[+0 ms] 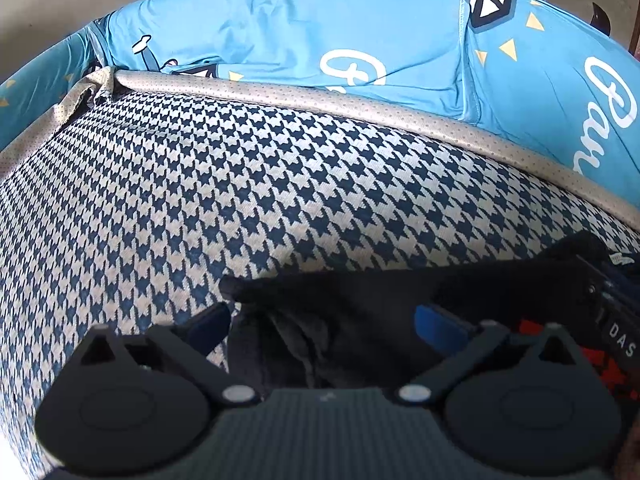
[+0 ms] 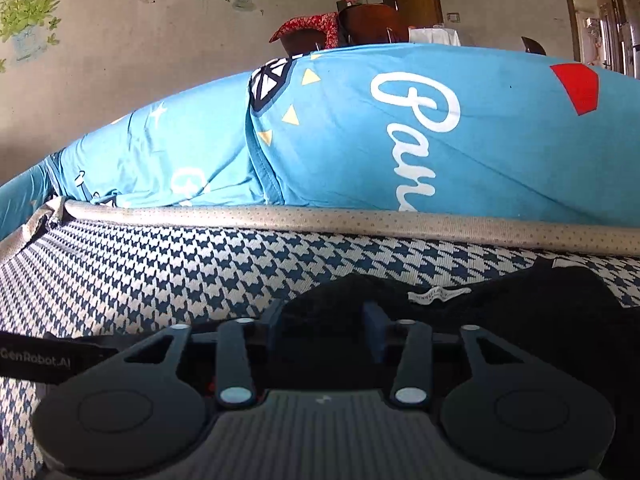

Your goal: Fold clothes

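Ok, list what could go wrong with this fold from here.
1. The left gripper stands open around the black garment, so that side may stay behind if lifted now.
2. The right gripper sits narrow on the garment's edge near the white label; it may catch only a thin layer, which could slip.
3. The garment lies bunched on the houndstooth cover, so creases may get folded in.

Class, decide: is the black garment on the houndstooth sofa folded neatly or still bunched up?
Bunched, not neatly folded: the black garment lies in uneven humps, its label exposed, creases showing.
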Demonstrator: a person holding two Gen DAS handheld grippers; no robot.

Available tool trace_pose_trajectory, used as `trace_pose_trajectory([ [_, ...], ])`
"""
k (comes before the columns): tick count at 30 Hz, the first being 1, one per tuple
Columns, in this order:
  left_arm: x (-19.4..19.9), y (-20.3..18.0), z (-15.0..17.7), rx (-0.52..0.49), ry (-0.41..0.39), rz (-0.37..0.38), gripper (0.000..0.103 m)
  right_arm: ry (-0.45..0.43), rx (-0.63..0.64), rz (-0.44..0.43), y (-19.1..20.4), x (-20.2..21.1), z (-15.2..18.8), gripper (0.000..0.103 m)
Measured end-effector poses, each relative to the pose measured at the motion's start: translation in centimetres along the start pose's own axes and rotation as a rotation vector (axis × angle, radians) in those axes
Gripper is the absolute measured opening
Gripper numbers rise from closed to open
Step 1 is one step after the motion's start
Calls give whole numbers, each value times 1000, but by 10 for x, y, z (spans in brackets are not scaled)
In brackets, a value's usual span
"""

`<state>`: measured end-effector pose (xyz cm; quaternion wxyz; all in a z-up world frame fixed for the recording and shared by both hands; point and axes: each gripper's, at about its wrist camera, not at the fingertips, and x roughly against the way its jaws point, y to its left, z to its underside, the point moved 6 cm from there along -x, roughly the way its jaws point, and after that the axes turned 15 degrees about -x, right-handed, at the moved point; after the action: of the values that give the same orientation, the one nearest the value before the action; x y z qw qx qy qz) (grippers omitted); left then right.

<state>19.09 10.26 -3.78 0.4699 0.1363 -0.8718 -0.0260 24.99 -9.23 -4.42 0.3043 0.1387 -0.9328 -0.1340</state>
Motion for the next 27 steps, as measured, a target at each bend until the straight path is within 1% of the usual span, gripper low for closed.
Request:
trace_pose_trajectory([
  [1, 0, 1, 0, 3, 0, 2, 103, 2, 8, 3, 0, 0, 2, 9],
  [2, 0, 1, 0, 6, -1, 4, 103, 3, 16, 5, -1, 0, 3, 8],
  [3, 0, 2, -1, 8, -3, 4, 103, 6, 20, 7, -1, 0, 4, 3],
  [9, 1, 8, -6, 33, -21, -1, 103, -7, 40, 12, 1, 21, 7, 3],
  [14, 5, 9, -9, 41, -45, -4, 103, -27, 51, 28, 3, 53, 13, 3],
  [18, 7, 8, -9, 40, -62, -4, 103, -24, 27, 55, -1, 79, 22, 3],
  [22, 6, 1, -8, 13, -63, -6, 103, -11, 2, 90, -7, 101, 36, 3],
  [25, 6, -5, -7, -29, -72, -26, 103, 24, -34, 121, -16, 112, 49, 3],
  [27, 7, -8, -6, -50, -71, -40, 103, 37, -43, 114, -19, 116, 54, 3],
])
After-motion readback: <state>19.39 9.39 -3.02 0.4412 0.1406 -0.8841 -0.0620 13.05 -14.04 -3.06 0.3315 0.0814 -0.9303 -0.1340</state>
